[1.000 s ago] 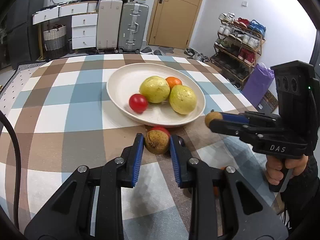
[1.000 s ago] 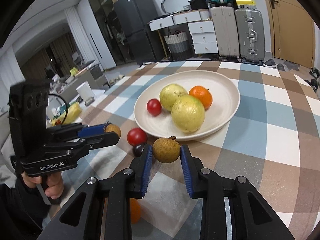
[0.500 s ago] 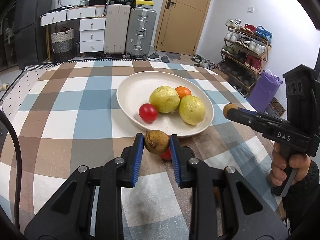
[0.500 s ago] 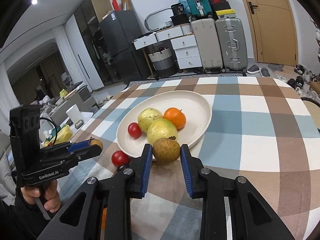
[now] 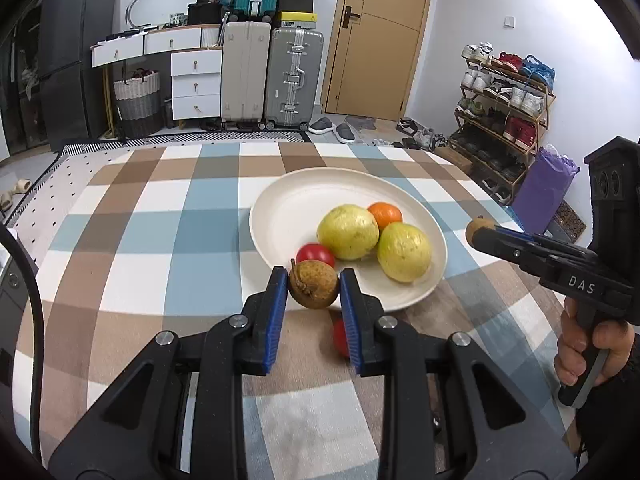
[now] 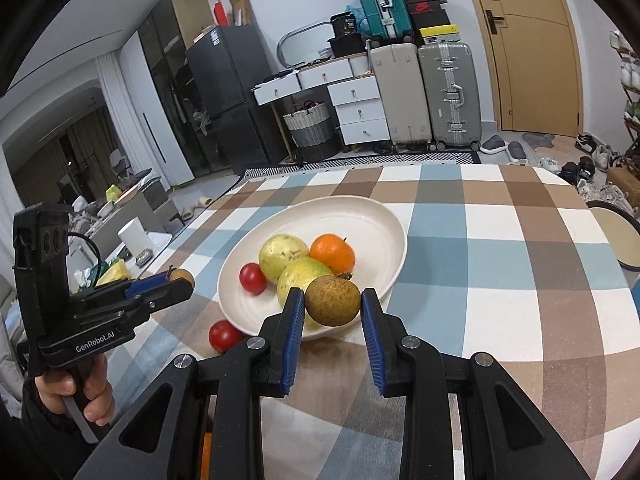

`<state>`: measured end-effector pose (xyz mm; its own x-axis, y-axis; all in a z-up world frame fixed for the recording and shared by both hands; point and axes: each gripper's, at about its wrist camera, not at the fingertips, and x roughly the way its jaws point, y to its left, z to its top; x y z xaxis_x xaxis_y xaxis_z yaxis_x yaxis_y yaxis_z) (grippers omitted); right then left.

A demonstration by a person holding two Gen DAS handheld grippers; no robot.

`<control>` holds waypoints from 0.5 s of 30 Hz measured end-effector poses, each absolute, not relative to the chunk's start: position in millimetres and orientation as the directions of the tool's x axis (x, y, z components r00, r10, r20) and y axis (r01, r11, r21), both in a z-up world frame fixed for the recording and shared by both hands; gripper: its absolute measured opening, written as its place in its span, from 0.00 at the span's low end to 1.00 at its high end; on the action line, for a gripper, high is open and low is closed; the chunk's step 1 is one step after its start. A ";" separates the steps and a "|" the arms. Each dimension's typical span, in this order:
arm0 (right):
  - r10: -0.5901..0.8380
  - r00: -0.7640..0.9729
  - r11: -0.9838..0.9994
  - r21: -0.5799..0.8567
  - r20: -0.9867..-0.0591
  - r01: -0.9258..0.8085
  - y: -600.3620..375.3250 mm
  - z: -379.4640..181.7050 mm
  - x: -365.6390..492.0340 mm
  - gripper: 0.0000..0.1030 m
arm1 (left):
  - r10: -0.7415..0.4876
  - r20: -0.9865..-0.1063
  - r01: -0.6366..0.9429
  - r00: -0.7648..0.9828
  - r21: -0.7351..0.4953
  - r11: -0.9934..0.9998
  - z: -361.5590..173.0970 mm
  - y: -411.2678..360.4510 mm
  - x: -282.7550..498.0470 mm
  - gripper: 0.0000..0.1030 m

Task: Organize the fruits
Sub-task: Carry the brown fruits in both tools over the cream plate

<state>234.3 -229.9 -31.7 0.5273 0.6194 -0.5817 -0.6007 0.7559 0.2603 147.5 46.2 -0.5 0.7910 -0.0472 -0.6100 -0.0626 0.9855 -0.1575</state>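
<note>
A cream plate (image 5: pixel 288 208) (image 6: pixel 360 216) on the checked table holds two yellow-green guavas (image 5: pixel 347 232) (image 6: pixel 282 256), an orange (image 5: pixel 385 215) (image 6: pixel 333 253) and a red tomato (image 5: pixel 315 254) (image 6: pixel 252 278). My left gripper (image 5: pixel 314 288) is shut on a brown longan (image 5: pixel 314 289), held above the plate's near rim. My right gripper (image 6: pixel 332 307) is shut on another brown longan (image 6: pixel 333 300), also above the near rim. A second red tomato (image 5: pixel 340 338) (image 6: pixel 224 335) lies on the table beside the plate. Each gripper shows in the other's view (image 5: pixel 476 231) (image 6: pixel 182 280).
The checked tablecloth (image 5: pixel 132 240) covers the table. An orange fruit (image 6: pixel 206 452) lies on the table partly hidden under my right gripper. A round stool (image 6: pixel 616 236) stands past the table's right edge. Suitcases, drawers and a shoe rack stand beyond.
Both grippers have risen with their longans and moved forward toward the plate. The table tomato now shows below the left gripper's fingers.
</note>
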 end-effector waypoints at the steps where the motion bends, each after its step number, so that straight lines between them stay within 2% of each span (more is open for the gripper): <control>1: 0.617 0.529 0.758 0.262 -0.582 -0.597 -229.9 -31.6 235.6 0.29 | -0.047 -0.609 -0.064 0.792 -0.158 0.985 0.3 46.9 149.2 0.23; 15: 0.597 0.534 0.776 0.264 -0.598 -0.573 -219.1 -32.3 267.3 0.29 | -0.018 -0.610 -0.074 0.792 -0.126 0.989 1.7 55.4 191.0 0.23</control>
